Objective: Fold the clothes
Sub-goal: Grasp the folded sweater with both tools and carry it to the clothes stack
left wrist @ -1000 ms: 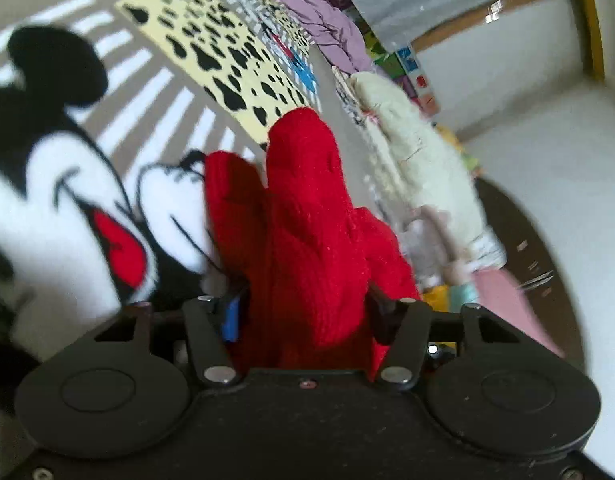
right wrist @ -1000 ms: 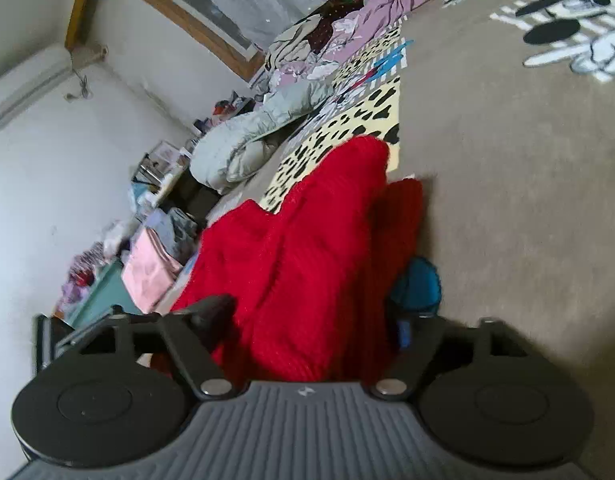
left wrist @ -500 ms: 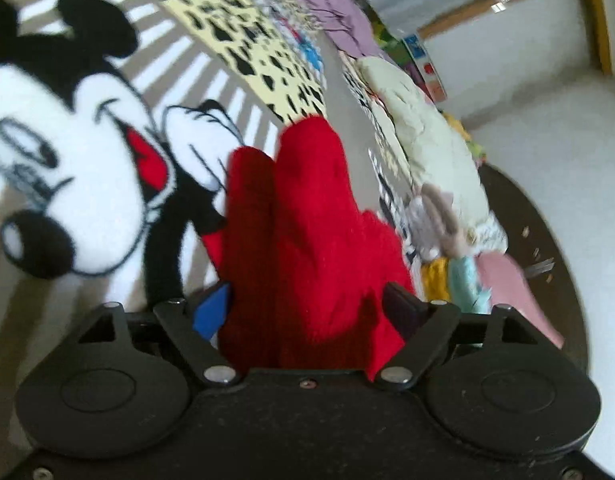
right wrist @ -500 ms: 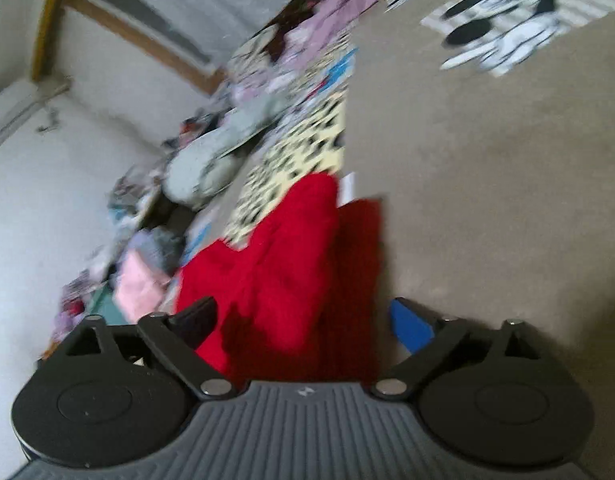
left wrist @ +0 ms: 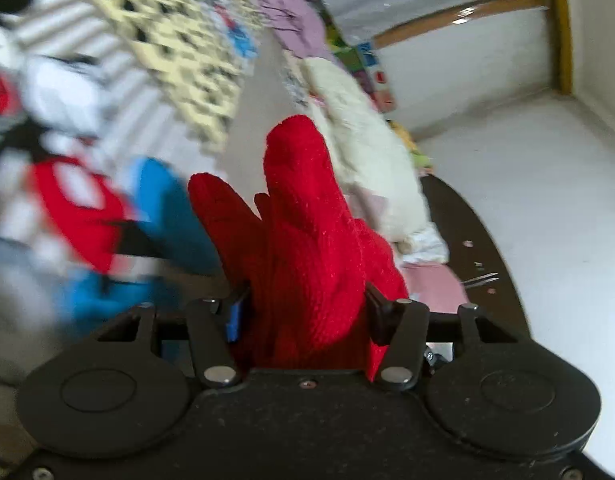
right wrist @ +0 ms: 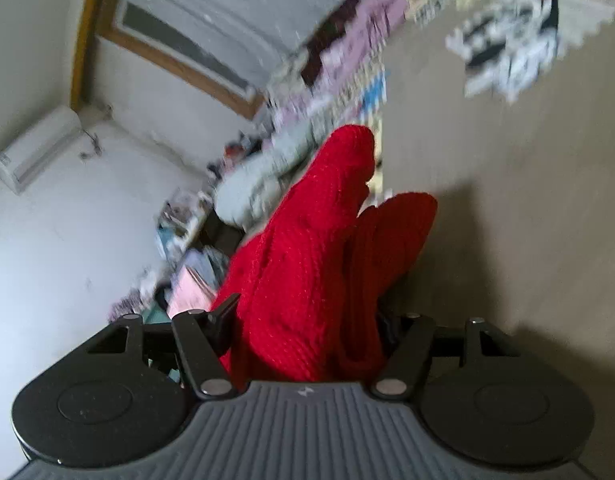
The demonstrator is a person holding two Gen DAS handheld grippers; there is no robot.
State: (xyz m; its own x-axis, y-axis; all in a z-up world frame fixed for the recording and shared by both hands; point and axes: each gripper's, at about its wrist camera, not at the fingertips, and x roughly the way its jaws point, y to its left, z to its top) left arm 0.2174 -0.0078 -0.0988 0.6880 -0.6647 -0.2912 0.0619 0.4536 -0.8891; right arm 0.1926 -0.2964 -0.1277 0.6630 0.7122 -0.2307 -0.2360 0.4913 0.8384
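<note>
The bed (right wrist: 507, 200), spread with a cartoon-print blanket (left wrist: 67, 200), fills both views, other clothes heaped along its far edge toward twelve o'clock. The red knit garment (left wrist: 307, 240) is bunched and lifted, not laid flat; judging from that, the folding is barely begun and the smoothing and creasing remain. Its long axis runs from six toward twelve o'clock. The left hand-held gripper (left wrist: 303, 312) and right hand-held gripper (right wrist: 307, 320) each clamp a thick wad of it, jaws closing.
</note>
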